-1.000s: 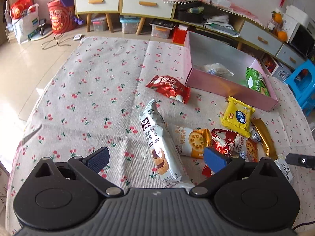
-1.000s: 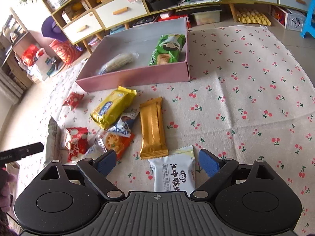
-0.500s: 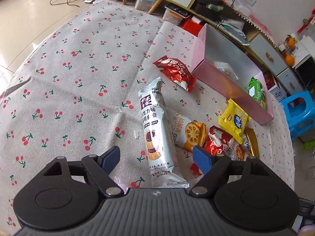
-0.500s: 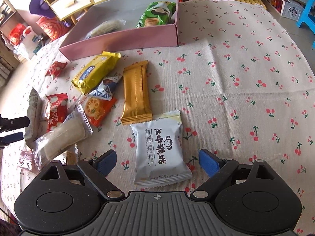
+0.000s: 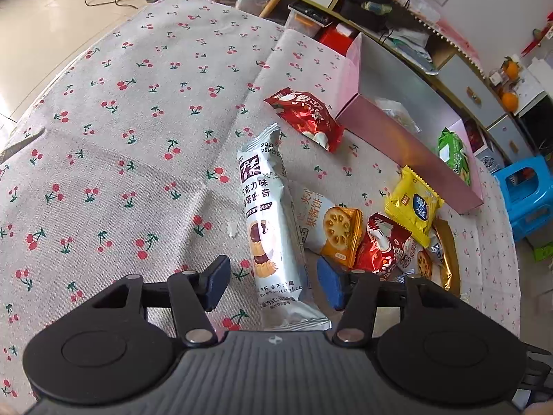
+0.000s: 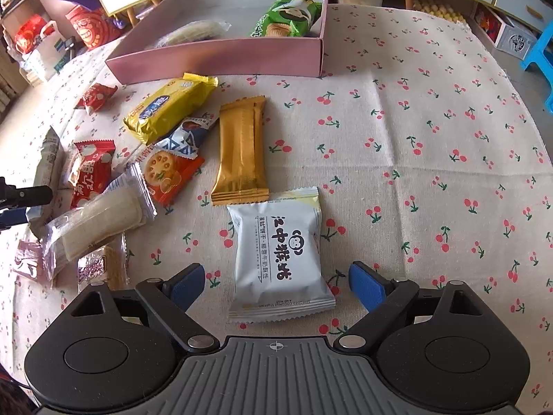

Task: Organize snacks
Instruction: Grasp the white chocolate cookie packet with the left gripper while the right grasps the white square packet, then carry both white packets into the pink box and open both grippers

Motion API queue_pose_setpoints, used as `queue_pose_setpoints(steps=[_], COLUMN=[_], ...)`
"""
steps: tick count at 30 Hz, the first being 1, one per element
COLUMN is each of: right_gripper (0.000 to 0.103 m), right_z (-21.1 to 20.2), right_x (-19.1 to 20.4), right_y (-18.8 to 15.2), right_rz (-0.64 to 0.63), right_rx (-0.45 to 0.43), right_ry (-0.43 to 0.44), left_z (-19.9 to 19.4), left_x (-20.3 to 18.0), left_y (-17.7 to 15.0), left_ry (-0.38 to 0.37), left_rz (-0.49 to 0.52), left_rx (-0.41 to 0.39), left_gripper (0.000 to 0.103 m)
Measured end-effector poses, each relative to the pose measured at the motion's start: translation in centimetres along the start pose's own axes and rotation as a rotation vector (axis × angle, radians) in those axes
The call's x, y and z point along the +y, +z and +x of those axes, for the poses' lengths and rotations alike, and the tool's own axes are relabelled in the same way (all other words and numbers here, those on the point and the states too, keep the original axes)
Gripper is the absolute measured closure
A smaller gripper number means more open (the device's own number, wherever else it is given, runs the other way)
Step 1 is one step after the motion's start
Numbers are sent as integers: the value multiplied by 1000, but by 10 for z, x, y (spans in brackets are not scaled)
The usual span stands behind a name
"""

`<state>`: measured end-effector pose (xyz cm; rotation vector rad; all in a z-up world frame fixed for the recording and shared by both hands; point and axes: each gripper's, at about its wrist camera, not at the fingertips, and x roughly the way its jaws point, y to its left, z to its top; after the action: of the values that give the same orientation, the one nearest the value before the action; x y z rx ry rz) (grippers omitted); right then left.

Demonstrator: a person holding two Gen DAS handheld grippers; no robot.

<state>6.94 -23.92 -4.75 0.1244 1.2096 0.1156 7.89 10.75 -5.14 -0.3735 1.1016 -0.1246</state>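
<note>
The pink box (image 5: 408, 145) stands at the far side of the tabletop (image 5: 138, 138). The long biscuit packet (image 5: 273, 228) lies near of it, long axis pointing away from the left hand-held gripper (image 5: 273, 285), whose jaws have just been closing around its near end (pads not yet touching). The right hand-held gripper (image 6: 276, 283) hangs wide open, empty, over the white packet (image 6: 280, 256).

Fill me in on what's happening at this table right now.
A person is sorting snacks into the pink box with two handheld grippers. The left gripper has just been closing around the long white cookie packet, which lies between its pads, not yet pinched. The right gripper is open, straddling the white square packet. A green packet and a pale one are already in the box; the rest lie on the cherry tablecloth.
</note>
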Motion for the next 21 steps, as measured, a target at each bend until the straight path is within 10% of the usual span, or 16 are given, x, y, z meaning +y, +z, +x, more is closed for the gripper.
queue_pose_setpoints(steps=[11, 21], right_gripper=[19, 50], right_z=[-1, -4], right_x=[6, 12], right_y=[-2, -3], right_rz=[-29, -83], right_rx=[-8, -31], right_ry=[-30, -59], left_z=[1, -3], left_x=[-5, -10], left_y=[1, 1], left_ry=[-5, 22], left_rz=[22, 57], left_rx=[-9, -27], left_gripper=[71, 75])
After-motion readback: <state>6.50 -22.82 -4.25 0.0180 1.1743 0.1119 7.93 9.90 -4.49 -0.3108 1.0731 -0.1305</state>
